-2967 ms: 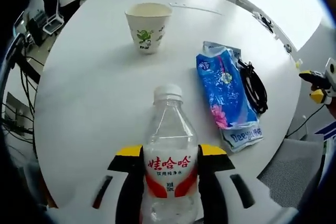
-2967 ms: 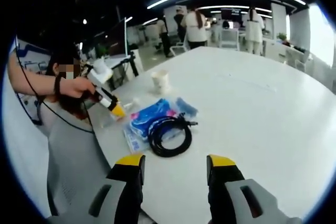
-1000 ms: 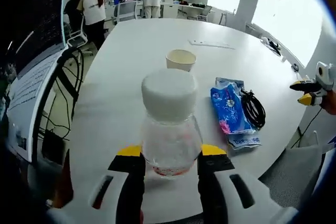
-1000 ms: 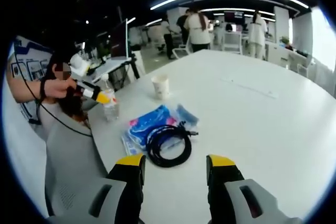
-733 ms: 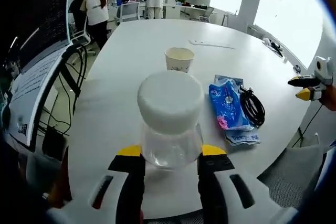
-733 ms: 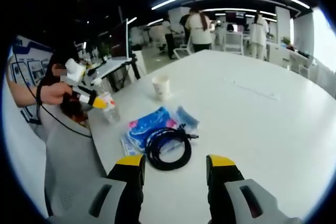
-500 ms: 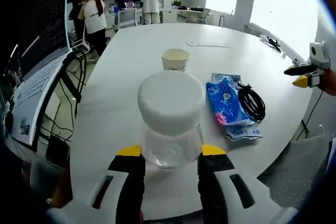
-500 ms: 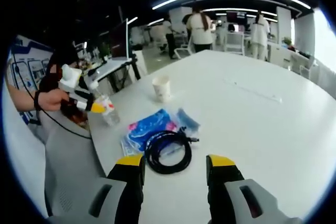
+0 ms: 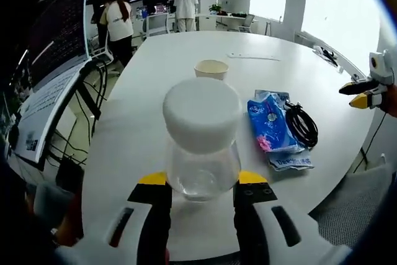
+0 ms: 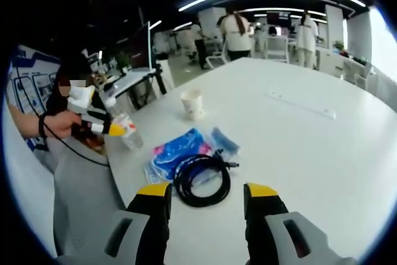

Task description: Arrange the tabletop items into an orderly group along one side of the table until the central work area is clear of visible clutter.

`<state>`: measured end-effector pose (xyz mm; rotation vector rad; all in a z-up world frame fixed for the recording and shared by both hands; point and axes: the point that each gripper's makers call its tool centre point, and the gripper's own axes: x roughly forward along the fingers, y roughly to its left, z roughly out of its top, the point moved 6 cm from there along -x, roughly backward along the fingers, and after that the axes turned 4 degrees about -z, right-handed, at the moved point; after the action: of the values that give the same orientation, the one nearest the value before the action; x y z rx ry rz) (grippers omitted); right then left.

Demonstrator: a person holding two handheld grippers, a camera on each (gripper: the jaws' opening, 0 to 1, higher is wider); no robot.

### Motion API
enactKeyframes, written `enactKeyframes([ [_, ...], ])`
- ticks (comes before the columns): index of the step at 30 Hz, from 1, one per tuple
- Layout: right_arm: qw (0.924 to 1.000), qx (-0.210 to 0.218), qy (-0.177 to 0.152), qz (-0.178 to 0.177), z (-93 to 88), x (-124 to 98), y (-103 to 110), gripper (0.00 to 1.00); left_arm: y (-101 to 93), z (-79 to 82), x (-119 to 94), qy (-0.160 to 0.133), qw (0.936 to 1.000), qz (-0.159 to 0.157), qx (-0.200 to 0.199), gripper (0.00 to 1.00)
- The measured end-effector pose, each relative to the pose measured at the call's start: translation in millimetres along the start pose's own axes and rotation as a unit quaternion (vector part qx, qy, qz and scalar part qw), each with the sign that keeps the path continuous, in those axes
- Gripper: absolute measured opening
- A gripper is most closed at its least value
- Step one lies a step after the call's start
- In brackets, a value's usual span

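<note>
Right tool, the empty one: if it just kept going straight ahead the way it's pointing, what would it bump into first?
Most likely the coiled black cable. It lies on the white table just ahead of the right tool, whose jaws stand open. The blue packet lies beyond it. The tool's height above the table is unclear.

bottle (image 9: 202, 147): my left jaws and its own cap cover the lower body; I can't see the label.
pack (image 9: 272, 128): print too small to read.
cable (image 10: 201, 180): lies over the pack's near edge.
</note>
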<state>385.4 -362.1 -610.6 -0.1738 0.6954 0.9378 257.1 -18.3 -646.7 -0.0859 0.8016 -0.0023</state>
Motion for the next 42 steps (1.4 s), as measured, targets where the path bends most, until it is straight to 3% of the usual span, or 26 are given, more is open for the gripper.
enactKeyframes([
  [12,0.9996,0.025,-0.005,-0.014,-11.5,-10,-2,0.46,0.8,-1.8,4,-0.009,0.9995,0.006,-0.031,0.37],
  [30,0.999,0.037,-0.005,-0.025,-18.4,-16,-4,0.47,3.7,6.1,12,-0.018,0.9988,0.012,-0.044,0.36],
  [37,0.999,0.034,-0.004,-0.027,-18.9,-20,-4,0.47,13.6,24.0,29,-0.024,0.9987,0.009,-0.045,0.36],
  [42,0.9988,0.038,-0.006,-0.03,-20.5,-21,-2,0.47,22.4,46.9,50,-0.03,0.9983,0.009,-0.05,0.36],
])
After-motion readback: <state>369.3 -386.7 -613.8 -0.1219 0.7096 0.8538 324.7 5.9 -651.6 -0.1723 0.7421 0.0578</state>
